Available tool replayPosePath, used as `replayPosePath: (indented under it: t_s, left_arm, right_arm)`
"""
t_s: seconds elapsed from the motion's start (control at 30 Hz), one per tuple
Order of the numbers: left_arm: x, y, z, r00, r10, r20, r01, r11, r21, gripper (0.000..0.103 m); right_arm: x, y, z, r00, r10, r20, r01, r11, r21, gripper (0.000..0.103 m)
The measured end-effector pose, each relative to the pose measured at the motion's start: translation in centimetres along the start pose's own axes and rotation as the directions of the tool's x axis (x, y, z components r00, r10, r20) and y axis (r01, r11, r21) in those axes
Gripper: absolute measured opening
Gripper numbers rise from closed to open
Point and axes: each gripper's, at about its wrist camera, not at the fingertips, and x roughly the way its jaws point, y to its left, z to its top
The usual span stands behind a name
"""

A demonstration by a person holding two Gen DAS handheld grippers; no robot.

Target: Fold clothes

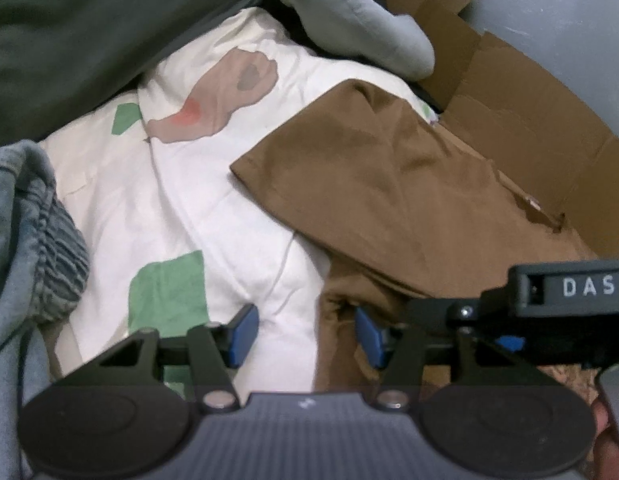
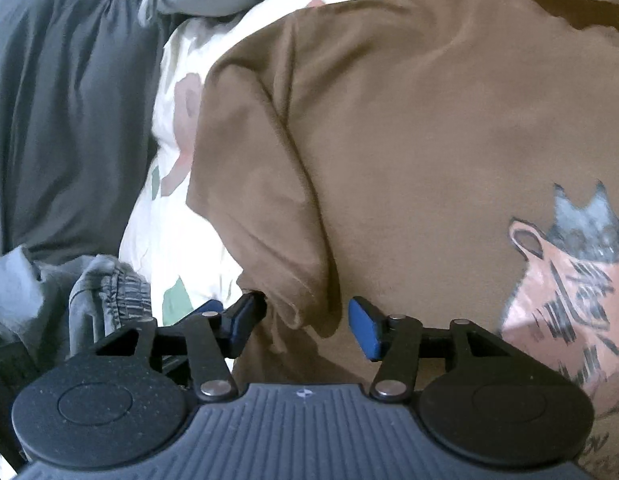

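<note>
A brown T-shirt [image 1: 389, 184] lies spread on a white duvet with green and pink patches [image 1: 213, 208]. In the right wrist view the same shirt [image 2: 409, 120] fills the frame, with a cat print [image 2: 569, 272] at its right. My left gripper [image 1: 307, 332] is open at the shirt's left edge: one blue pad is over the duvet, the other against brown cloth. My right gripper [image 2: 305, 320] is open too, and the folded sleeve hem [image 2: 301, 300] sits between its fingers. The black housing of the right gripper [image 1: 569, 288] shows at the right of the left wrist view.
A flattened cardboard box [image 1: 529, 120] lies under and beyond the shirt on the right. A dark green blanket [image 1: 89, 32] and a grey-blue pillow [image 1: 369, 28] are at the back. A blue-grey garment with an elastic waistband [image 1: 41, 240] is bunched at the left.
</note>
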Motion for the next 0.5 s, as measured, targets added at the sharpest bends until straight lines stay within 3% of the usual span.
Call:
replayPosePath:
  t_s: [0.03, 0.1, 0.2, 0.5]
  left_arm:
    - [0.1, -0.2, 0.0, 1.0, 0.01, 0.0, -0.01, 1.0, 0.013, 0.054]
    - [0.1, -0.3, 0.1, 1.0, 0.027, 0.003, -0.027, 0.999, 0.017, 0.049]
    - [0.0, 0.1, 0.2, 0.999, 0.033, 0.011, -0.033, 0.999, -0.02, 0.042]
    - [0.0, 0.5, 0.3, 0.999, 0.044, 0.025, -0.043, 0.998, -0.039, 0.035]
  right_arm:
    - [0.1, -0.1, 0.1, 1.0, -0.007, -0.001, 0.007, 1.0, 0.002, 0.045]
    - [0.2, -0.2, 0.2, 1.0, -0.021, -0.003, 0.021, 1.0, 0.006, 0.025]
    - [0.3, -0.5, 0.5, 0.999, -0.04, -0.006, 0.04, 0.999, 0.012, 0.01]
    - [-0.5, -1.9, -0.6, 1.0, -0.021, 0.006, 0.021, 0.998, 0.053, 0.004]
